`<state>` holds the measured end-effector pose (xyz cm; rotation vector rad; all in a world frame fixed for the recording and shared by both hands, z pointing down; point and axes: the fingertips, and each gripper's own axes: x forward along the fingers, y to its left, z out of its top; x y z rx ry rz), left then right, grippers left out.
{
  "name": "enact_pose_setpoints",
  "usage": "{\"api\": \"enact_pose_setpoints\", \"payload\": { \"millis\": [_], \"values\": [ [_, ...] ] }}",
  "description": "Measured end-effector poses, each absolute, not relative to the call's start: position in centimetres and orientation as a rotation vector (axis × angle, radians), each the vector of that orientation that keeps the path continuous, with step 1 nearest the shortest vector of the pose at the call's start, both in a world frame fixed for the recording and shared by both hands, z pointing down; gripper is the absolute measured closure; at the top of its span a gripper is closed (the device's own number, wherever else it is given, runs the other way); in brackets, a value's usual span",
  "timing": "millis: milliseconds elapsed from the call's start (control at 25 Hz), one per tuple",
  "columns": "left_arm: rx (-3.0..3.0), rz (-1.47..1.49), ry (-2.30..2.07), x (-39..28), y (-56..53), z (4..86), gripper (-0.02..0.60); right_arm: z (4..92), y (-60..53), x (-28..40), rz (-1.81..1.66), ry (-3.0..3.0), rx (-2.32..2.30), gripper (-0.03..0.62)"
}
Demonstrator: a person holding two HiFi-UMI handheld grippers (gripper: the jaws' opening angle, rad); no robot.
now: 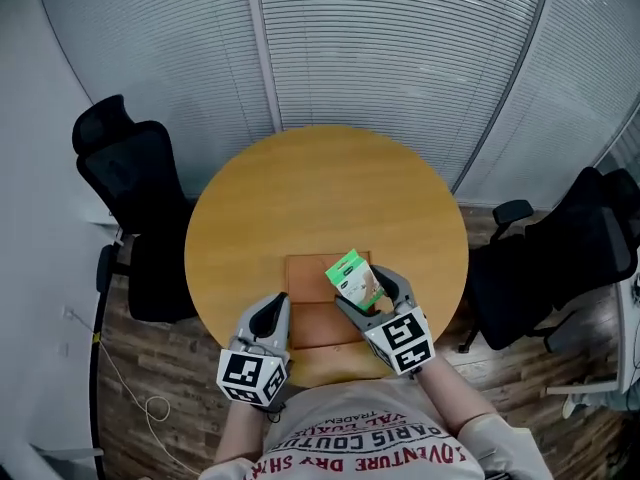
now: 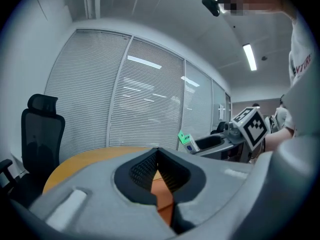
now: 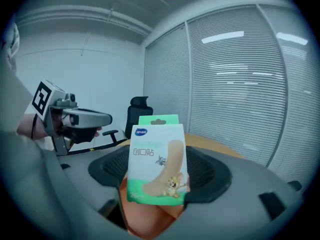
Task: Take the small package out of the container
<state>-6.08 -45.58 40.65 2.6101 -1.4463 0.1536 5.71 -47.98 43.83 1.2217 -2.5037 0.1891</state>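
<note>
A small green-and-white package [image 1: 353, 275] of plasters is held upright in my right gripper [image 1: 362, 296], which is shut on its lower part; in the right gripper view the package [image 3: 157, 160] fills the gap between the jaws. It hangs above the right half of a flat orange-brown container [image 1: 318, 311] lying on the round wooden table [image 1: 300, 188]. My left gripper [image 1: 270, 320] rests at the container's left edge, shut with nothing in it. The left gripper view shows the jaws closed over the orange container [image 2: 164, 193], with the package [image 2: 186, 140] off to the right.
A black office chair [image 1: 135, 203] stands to the table's left and another [image 1: 560, 258] to its right. Window blinds run behind the table. A white cable [image 1: 130, 393] lies on the wooden floor at the lower left.
</note>
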Motion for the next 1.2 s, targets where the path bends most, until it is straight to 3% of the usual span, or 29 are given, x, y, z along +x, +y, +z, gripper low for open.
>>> {"api": "enact_pose_setpoints", "payload": {
  "millis": [360,1200],
  "values": [
    [2.680,0.152,-1.443,-4.4,-46.5,38.5,0.571,40.0,-48.6,9.4,0.083,-2.542,1.530,0.238],
    [2.697,0.137,-1.479,-4.5,-46.7,37.9,0.571,38.8,-48.6,9.0,-0.016,-2.568,1.569,0.238]
  ]
}}
